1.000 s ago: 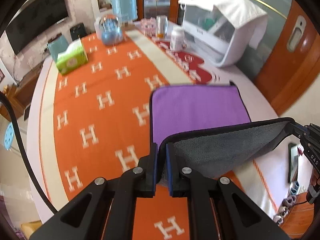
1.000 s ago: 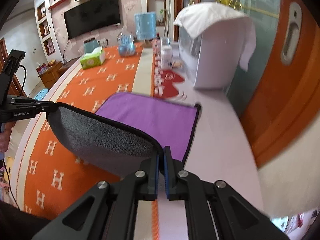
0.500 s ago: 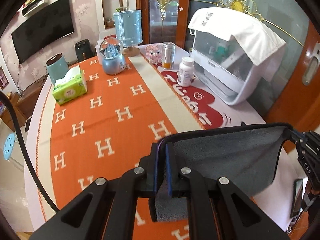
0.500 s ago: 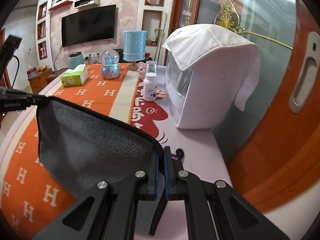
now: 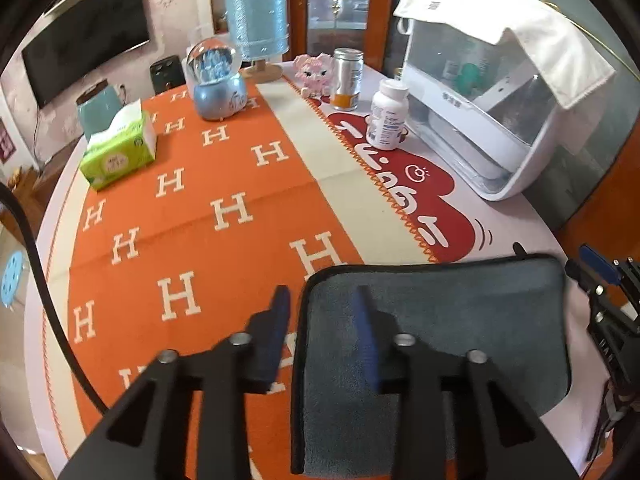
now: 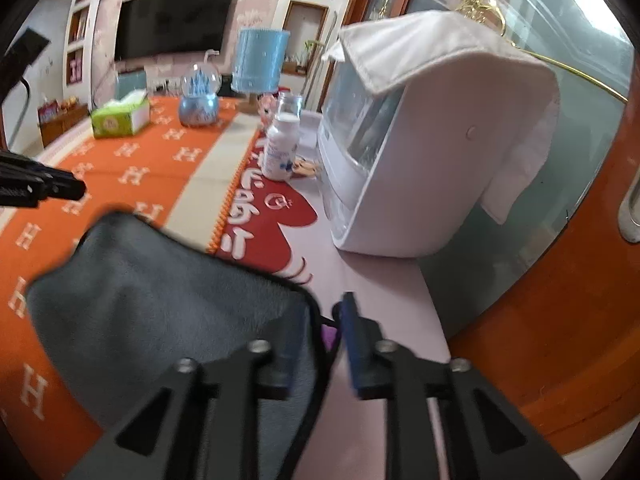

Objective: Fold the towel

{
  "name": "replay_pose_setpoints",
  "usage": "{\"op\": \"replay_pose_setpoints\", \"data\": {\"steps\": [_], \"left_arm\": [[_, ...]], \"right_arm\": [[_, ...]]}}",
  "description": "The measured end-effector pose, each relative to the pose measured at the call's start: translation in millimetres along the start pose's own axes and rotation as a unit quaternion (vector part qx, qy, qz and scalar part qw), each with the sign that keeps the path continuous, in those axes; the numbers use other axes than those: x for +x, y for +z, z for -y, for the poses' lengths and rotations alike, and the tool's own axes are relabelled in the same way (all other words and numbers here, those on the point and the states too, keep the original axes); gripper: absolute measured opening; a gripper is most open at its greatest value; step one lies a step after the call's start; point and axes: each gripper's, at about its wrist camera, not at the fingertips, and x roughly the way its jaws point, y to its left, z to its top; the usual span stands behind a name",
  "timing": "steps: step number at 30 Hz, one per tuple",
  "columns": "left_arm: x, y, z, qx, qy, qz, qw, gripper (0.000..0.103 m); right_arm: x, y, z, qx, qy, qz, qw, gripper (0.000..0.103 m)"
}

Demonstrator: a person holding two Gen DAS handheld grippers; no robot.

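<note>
The towel (image 5: pixel 460 332) lies folded on the table, grey side up with a black hem; a sliver of its purple side shows in the right wrist view (image 6: pixel 329 336). My left gripper (image 5: pixel 322 320) is open over the towel's near left corner, jaws astride its left edge. My right gripper (image 6: pixel 320 320) is open over the towel (image 6: pixel 160 292), jaws astride its right edge. The right gripper's tip also shows in the left wrist view (image 5: pixel 600 272).
The orange H-pattern tablecloth (image 5: pixel 192 216) covers the table. At the back stand a green tissue box (image 5: pixel 118 152), a blue snow globe (image 5: pixel 218 84), a blue lamp (image 5: pixel 258 28), a pill bottle (image 5: pixel 388 116), a can (image 5: pixel 348 78) and a white covered appliance (image 5: pixel 492 92).
Both grippers carried the towel's near edge forward over the purple half, laid it down grey side up, and opened, letting go of the corners.
</note>
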Motion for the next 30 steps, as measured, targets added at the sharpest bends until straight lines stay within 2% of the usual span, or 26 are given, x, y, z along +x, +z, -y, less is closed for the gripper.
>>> {"op": "replay_pose_setpoints", "data": {"steps": [2, 4, 7, 12, 20, 22, 26, 30], "left_arm": [[4, 0, -2, -0.007, 0.001, -0.006, 1.0, 0.035], [6, -1, -4, -0.017, 0.006, -0.011, 0.9998, 0.045], [4, -4, -9, -0.031, 0.008, -0.011, 0.9994, 0.05], [-7, -9, -15, -0.048, 0.016, -0.012, 0.9987, 0.055], [-44, -29, -23, -0.067, 0.034, -0.013, 0.9971, 0.059], [-57, -39, -24, -0.076, 0.049, -0.012, 0.9958, 0.061], [-82, -57, -27, -0.091, 0.054, -0.008, 0.9943, 0.062], [-112, -81, -31, -0.1, 0.058, -0.004, 0.9933, 0.075]], "right_arm": [[5, -1, -1, -0.012, -0.004, -0.004, 1.0, 0.037], [6, -3, 0, -0.012, 0.0, -0.006, 1.0, 0.042], [4, -5, 3, 0.001, 0.007, -0.008, 1.0, 0.053], [-1, -9, 3, 0.015, 0.024, -0.014, 0.999, 0.057], [-28, -18, 0, 0.045, 0.056, -0.021, 0.997, 0.065], [-38, -22, -2, 0.054, 0.063, -0.025, 0.996, 0.075], [-61, -31, -5, 0.069, 0.072, -0.025, 0.995, 0.082], [-84, -41, -11, 0.078, 0.074, -0.026, 0.994, 0.089]]}}
